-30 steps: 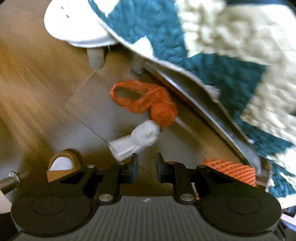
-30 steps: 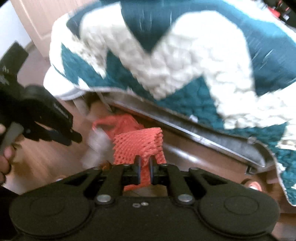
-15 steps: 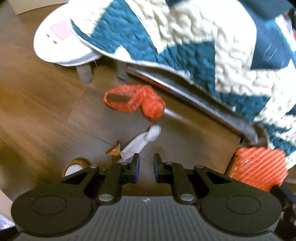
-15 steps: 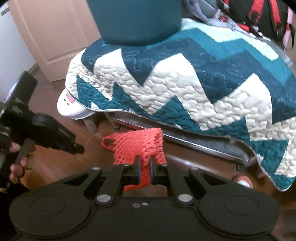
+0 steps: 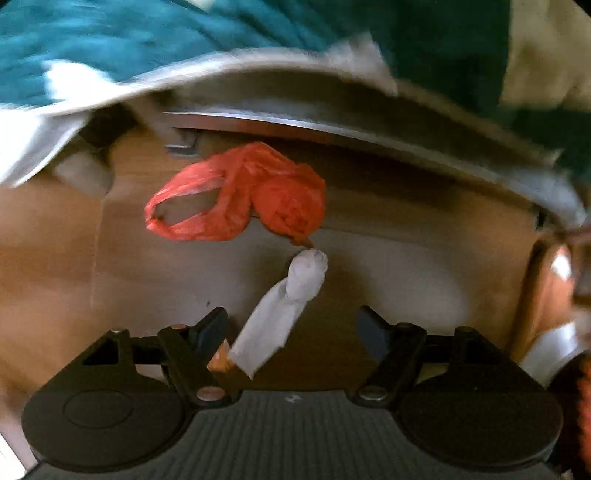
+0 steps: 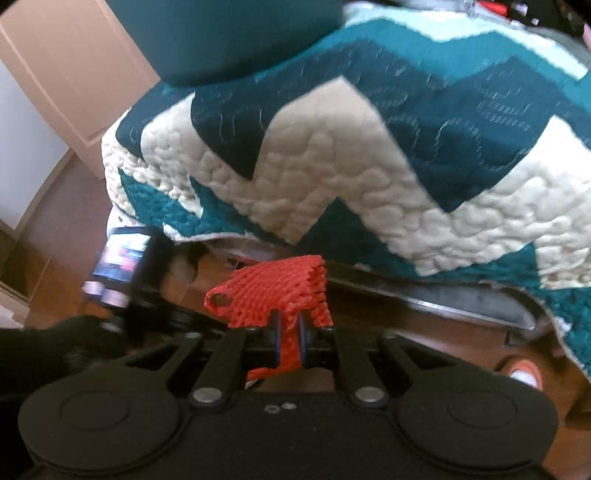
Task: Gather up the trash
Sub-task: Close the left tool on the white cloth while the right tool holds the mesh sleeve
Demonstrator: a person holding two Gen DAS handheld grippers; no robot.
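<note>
A twisted white tissue (image 5: 284,306) lies on the wooden floor (image 5: 406,273), its near end between the fingers of my left gripper (image 5: 293,330), whose jaws are opening and do not touch it. A small brown scrap (image 5: 220,357) sits by the left finger. Just beyond the tissue lies a crumpled red plastic bag (image 5: 240,195), close to the bed frame. My right gripper (image 6: 289,341) is shut on an orange foam net (image 6: 275,291), held above the floor. The left gripper's body (image 6: 125,273) shows blurred at the left of the right wrist view.
A bed with a teal and cream zigzag quilt (image 6: 332,166) overhangs a metal frame rail (image 5: 332,133). A teal pillow (image 6: 229,33) rests on it. A white round object (image 5: 33,147) sits at the left under the quilt. A door (image 6: 70,74) stands at back left.
My left gripper dropped toward the floor and its jaws spread wide around the white tissue. The right gripper kept its hold on the net and shifted a little sideways.
</note>
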